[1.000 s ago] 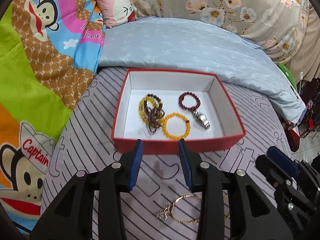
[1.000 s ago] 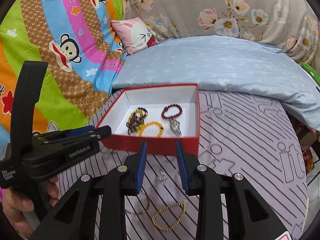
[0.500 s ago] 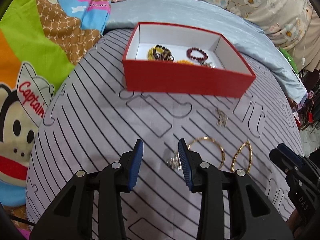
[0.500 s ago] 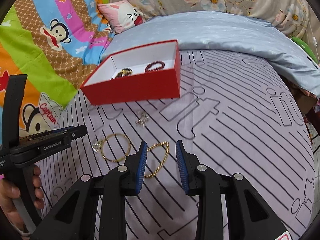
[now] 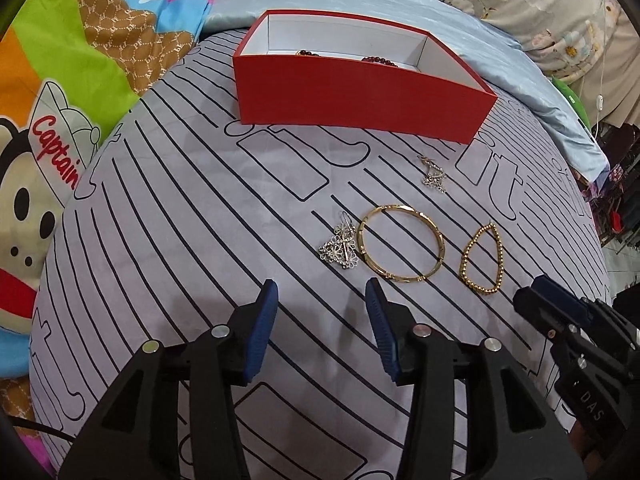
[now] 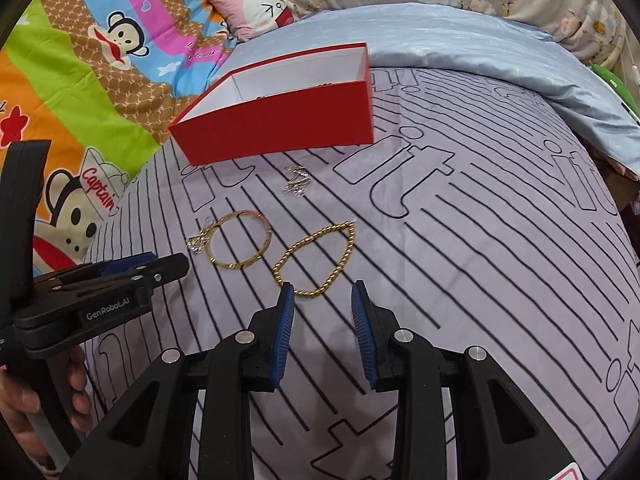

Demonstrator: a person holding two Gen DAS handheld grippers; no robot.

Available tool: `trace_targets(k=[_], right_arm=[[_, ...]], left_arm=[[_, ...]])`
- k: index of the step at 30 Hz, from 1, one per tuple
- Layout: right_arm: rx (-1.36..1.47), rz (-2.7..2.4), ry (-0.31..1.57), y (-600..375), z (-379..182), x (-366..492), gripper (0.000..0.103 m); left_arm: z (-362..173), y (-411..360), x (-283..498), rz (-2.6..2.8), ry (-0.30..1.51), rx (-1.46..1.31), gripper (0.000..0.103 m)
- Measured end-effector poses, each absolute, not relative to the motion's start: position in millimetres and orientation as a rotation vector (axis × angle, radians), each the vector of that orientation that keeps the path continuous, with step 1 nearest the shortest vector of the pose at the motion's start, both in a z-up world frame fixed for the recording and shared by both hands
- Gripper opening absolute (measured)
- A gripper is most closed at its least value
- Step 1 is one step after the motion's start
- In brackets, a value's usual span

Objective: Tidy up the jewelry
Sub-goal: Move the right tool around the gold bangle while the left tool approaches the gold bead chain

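A red box (image 5: pixel 360 92) with white inside holds bead bracelets, mostly hidden by its wall; it also shows in the right wrist view (image 6: pixel 280 120). On the striped sheet lie a silver filigree earring (image 5: pixel 340 248), a gold bangle (image 5: pixel 402 249), a gold bead bracelet (image 5: pixel 482 258) and a second silver earring (image 5: pixel 434 176). My left gripper (image 5: pixel 322 304) is open and empty, just short of the earring and bangle. My right gripper (image 6: pixel 323 298) is open and empty, with the gold bead bracelet (image 6: pixel 316 258) just ahead of its fingertips. The bangle (image 6: pixel 240 244) lies left of it.
The jewelry lies on a grey striped sheet (image 5: pixel 180 220). A light blue quilt (image 6: pixel 460 40) lies behind the box, a cartoon monkey blanket (image 5: pixel 60 120) to the left. A pink pillow (image 6: pixel 256 8) sits at the back. The bed edge drops off at right.
Both grippers have pulled back from the box and dropped toward the loose jewelry on the sheet. The box now looks farther off, its contents hidden. Both stay open.
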State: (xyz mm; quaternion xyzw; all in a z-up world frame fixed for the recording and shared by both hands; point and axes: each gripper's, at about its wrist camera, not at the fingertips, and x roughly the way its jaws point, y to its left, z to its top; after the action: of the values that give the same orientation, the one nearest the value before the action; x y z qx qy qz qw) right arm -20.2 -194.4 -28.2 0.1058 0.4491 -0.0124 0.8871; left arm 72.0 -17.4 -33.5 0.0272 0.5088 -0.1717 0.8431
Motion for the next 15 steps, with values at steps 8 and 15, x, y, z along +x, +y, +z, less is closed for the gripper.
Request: trace_targets(k=[8,15], right_arm=[[0.216,-0.002,0.942,-184.1,-30.6,-17.2,0.03],[0.223,0.004,0.938,-184.1,-29.9,-12.6,0.03]], left_arm=[[-37.4,-17.6,79.4,-0.359,1.071,0.055,0.043],[-39.9,-28.9,85.1,-0.373,1.058,0.086,0.043]])
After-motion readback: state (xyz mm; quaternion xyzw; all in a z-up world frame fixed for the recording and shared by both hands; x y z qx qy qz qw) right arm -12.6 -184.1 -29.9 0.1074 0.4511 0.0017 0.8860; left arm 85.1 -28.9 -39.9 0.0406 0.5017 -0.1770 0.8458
